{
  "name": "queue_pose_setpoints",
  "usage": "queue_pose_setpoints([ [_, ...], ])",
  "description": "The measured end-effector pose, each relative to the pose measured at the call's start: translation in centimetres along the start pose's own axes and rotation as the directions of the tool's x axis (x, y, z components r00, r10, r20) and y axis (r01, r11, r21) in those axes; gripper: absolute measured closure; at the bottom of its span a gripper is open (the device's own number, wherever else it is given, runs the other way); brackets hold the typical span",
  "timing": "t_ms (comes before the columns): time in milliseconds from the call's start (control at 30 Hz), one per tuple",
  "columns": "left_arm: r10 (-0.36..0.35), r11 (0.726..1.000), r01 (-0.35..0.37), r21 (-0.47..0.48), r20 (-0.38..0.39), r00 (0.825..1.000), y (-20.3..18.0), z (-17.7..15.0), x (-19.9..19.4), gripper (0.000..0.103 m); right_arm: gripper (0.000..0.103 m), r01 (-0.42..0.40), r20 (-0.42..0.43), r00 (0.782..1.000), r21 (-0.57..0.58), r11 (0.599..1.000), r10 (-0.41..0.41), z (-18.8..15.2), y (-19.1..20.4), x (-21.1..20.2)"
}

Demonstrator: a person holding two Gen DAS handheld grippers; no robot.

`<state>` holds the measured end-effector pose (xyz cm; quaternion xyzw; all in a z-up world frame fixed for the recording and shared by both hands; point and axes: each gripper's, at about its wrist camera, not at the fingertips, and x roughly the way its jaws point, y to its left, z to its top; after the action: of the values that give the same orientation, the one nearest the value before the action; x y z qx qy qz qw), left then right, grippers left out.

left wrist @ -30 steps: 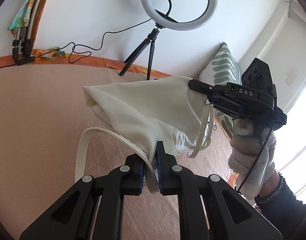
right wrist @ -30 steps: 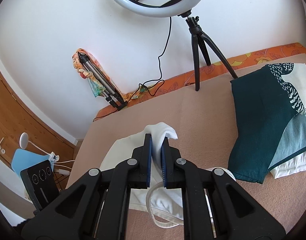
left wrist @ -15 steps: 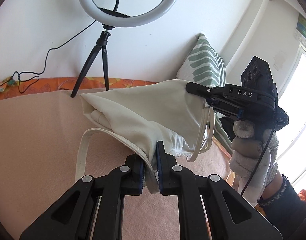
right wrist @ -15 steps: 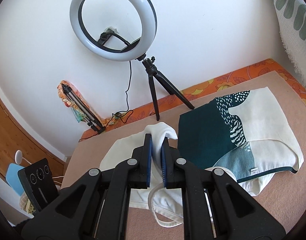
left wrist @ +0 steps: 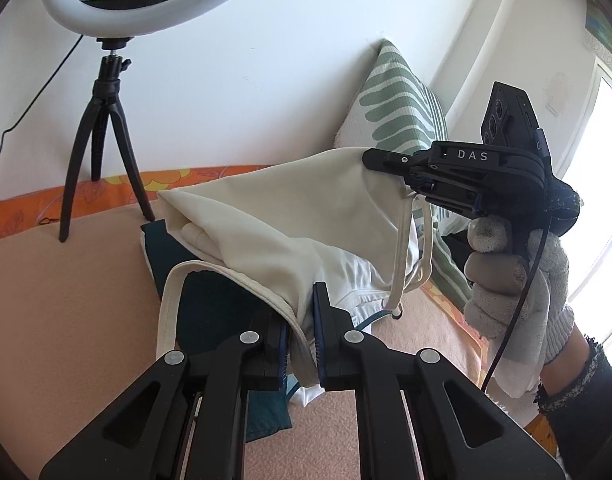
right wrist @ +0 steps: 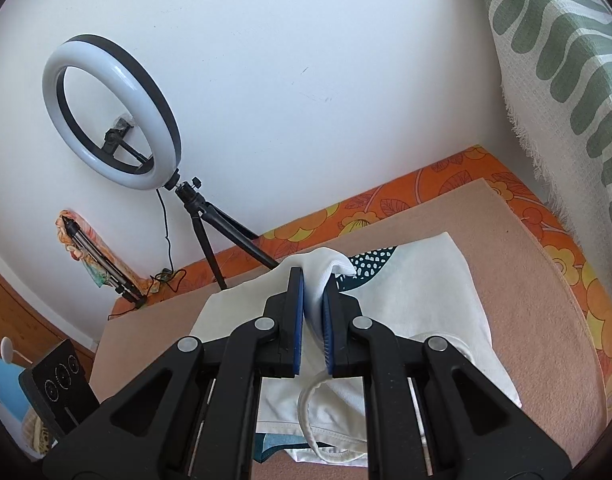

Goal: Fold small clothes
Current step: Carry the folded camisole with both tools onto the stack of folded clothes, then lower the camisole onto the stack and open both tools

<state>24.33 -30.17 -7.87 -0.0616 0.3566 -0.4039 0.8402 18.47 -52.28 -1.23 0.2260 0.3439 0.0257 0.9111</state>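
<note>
1. Bed (right wrist: 526, 320) first, since it's the biggest thing here: peach cover, orange flowered edge along the wall. A second ago the cream top was hanging over bare cover way over by the ring light's (right wrist: 110, 108) tripod; now it hangs right above the teal-and-white shirt (right wrist: 422, 292), which lies flat on the bed between the tripod and the leafy pillow (left wrist: 402, 120).

2. Teal-and-white shirt is my landmark. Looks already folded, so I'd guess it's the start of a stack and the top got carried over to join it.

3. Cream top (left wrist: 290, 216) is folded over and held up off the shirt, strap loops dangling at both ends. Not landed yet as far as I can tell.

4. Right gripper (left wrist: 406, 184), in the gloved hand on the pillow side of the shirt, is pinched tight on the top's far corner, white fabric bunched between its blue pads.

5. Left gripper (left wrist: 302, 340), on the near side of the shirt, is clamped on the near hem the same way.

6. Grip hasn't changed at all, only the location. My read: next comes lowering it squarely onto the shirt, and those loose straps could flop out the sides.
</note>
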Motion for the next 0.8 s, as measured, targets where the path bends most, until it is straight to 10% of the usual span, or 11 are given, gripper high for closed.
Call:
queue_pose_setpoints([
  [533,0.166,0.979,-0.152,0.139,-0.097,0.981,-1.4,-1.7,4.1,0.087,0.093,0.259,-0.064,0.962,-0.083,0.962,-0.264,1.0,-3.7,7.2],
  [700,0.224,0.962,-0.209,0.175,-0.076,0.972,-1.9,-1.7,3.1,0.050,0.091,0.338,-0.066,0.936,-0.119,0.934,-0.347,0.8,-3.5,8.0],
  [800,0.248,0.955,-0.234,0.185,-0.055,0.967,-2.3,-1.7,2.3,0.040,0.071,0.368,-0.059,0.924,-0.124,0.922,-0.377,0.8,-3.3,8.1],
])
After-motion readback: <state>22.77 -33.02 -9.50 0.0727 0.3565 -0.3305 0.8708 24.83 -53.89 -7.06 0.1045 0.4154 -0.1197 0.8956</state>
